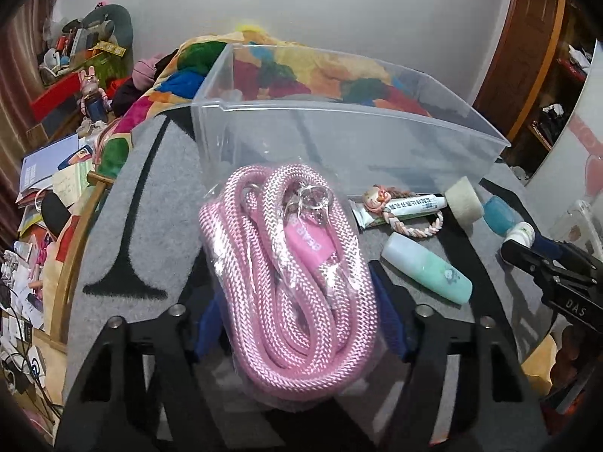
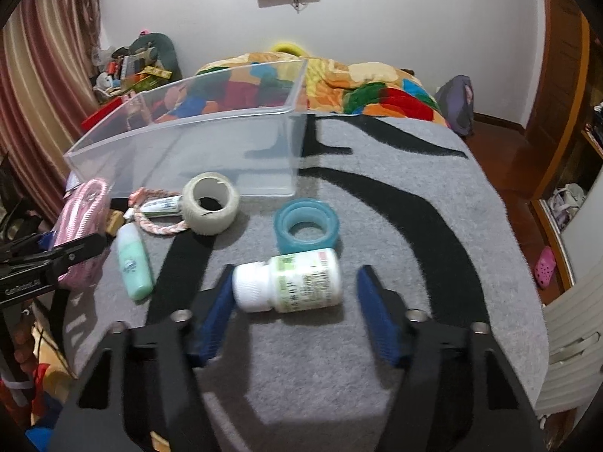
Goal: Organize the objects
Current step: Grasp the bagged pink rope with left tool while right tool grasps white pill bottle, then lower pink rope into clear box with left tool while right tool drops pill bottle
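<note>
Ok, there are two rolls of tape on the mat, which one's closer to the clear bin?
The white tape roll: it sits right by the clear bin, near its front wall. The blue tape roll lies farther out on the grey mat, nearer the white pill bottle.

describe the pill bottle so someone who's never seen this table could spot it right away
Start at the clear plastic storage bin on the grey and black felt mat, then come toward the camera past the translucent blue tape roll. Just in front of it the white plastic pill bottle lies on its side between the open blue fingers of the right hand-held gripper. Only it has a ribbed white cap and green-printed label.
</note>
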`<state>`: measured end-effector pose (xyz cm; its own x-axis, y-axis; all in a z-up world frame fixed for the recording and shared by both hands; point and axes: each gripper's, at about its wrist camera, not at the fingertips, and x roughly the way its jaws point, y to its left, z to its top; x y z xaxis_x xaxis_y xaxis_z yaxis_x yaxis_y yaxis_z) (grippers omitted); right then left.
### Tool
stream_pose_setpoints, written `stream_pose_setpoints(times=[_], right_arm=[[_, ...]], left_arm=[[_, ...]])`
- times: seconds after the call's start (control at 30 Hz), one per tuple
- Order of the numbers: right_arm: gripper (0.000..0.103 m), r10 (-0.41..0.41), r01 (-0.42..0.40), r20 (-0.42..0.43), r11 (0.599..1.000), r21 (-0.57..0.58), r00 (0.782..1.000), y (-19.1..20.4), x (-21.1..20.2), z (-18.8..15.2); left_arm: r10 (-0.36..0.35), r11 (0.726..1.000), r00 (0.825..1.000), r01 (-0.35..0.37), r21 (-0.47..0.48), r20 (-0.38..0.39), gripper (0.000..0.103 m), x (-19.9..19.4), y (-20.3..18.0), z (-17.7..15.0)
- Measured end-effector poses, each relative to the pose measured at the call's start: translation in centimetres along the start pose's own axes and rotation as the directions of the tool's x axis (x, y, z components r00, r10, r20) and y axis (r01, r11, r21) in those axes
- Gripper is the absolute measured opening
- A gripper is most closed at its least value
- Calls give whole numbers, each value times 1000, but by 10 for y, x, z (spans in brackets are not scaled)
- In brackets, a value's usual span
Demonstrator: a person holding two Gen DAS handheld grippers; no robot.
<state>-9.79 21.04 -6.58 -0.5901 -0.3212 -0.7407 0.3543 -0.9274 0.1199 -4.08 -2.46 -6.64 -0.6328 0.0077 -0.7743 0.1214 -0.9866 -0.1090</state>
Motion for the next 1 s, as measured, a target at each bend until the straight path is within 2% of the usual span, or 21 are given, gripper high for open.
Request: stream_pose_setpoints(times=[0.33,0.53,0.83,1.0], right_arm=[[48,-1,4,68,999,-45,998,14,-24,5],[48,33,-26,120,998,-61,992,23,-42,22],[48,56,-36,198,994,-102,979,40,-54,62],[48,55,-33,216,994,-107,975,48,-47,89]], left_arm=[[0,1000,997,-2,27,71,52,-40,7,-9],[-25,999,991,21,28,133,50,-62,10,0],[-68,997,969,60,41,239,50,-91,10,38],[-81,996,962,73,42,262,50,-88,12,68]])
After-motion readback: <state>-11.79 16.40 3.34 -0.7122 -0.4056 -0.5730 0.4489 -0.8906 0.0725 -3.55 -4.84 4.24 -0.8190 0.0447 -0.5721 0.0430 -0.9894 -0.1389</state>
